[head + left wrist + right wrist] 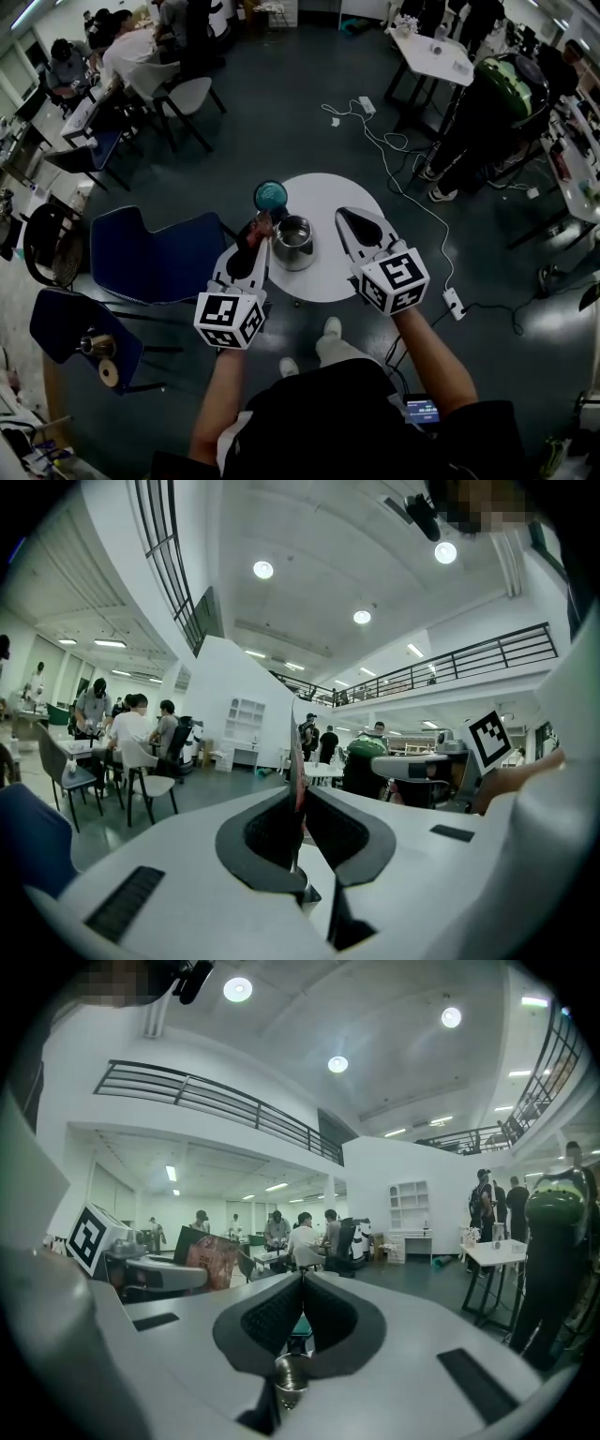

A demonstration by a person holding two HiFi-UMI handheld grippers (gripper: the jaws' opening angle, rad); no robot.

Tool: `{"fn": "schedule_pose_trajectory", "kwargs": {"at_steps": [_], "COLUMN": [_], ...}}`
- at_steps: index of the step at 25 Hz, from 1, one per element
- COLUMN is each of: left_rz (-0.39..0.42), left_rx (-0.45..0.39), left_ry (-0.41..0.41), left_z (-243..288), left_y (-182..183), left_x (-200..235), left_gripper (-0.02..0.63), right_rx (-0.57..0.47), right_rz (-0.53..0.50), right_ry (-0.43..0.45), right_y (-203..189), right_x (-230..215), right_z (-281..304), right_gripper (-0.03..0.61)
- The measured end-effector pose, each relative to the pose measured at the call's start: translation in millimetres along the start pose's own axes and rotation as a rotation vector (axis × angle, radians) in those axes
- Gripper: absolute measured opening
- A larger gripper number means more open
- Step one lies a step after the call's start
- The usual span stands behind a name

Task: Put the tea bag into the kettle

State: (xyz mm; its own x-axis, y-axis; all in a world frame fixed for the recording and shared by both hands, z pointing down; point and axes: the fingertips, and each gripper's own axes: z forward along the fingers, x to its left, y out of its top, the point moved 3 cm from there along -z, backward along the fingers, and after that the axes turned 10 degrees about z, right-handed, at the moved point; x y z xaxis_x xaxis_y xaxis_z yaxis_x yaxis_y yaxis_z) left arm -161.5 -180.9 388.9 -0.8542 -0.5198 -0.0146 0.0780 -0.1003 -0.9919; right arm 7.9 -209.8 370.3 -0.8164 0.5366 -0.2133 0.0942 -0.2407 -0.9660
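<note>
A steel kettle point(293, 242) stands open on a small round white table point(342, 192). My left gripper point(263, 223) hovers at the kettle's left rim, shut on a reddish tea bag packet point(264, 221). The left gripper view shows the packet point(298, 761) edge-on between the closed jaws point(300, 787). The right gripper view shows its flat red face point(211, 1258). My right gripper point(345, 217) is over the table just right of the kettle, shut with nothing in it point(301, 1279). Part of the kettle point(290, 1372) shows below its jaws.
A teal round lid or cup point(270, 195) sits on the table behind the kettle. A blue chair point(155, 253) stands left of the table, another point(70, 328) further left. A cable and power strip point(452, 302) lie on the floor at right. People sit at tables point(122, 56) far back.
</note>
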Motion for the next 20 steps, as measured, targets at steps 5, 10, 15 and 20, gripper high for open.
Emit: {"fn": "schedule_pose_trajectory", "kwargs": {"at_steps": [5, 10, 15, 20], "left_rz": [0.0, -0.005, -0.012, -0.017], "left_rx": [0.013, 0.026, 0.053, 0.089], "left_ry": [0.02, 0.031, 0.058, 0.091], "left_z": [24, 46, 68, 100], "left_y": [-1, -2, -9, -18], "left_x": [0, -1, -1, -14], "left_gripper": [0.04, 0.04, 0.04, 0.04], "right_rx": [0.009, 0.028, 0.052, 0.076], "right_rz": [0.003, 0.015, 0.021, 0.031], "right_ry": [0.018, 0.032, 0.061, 0.095], "right_y": [4, 4, 1, -3], "right_x": [-22, -45, -67, -105], "right_z": [12, 25, 39, 48], "right_gripper": [0.018, 0.018, 0.018, 0.018]}}
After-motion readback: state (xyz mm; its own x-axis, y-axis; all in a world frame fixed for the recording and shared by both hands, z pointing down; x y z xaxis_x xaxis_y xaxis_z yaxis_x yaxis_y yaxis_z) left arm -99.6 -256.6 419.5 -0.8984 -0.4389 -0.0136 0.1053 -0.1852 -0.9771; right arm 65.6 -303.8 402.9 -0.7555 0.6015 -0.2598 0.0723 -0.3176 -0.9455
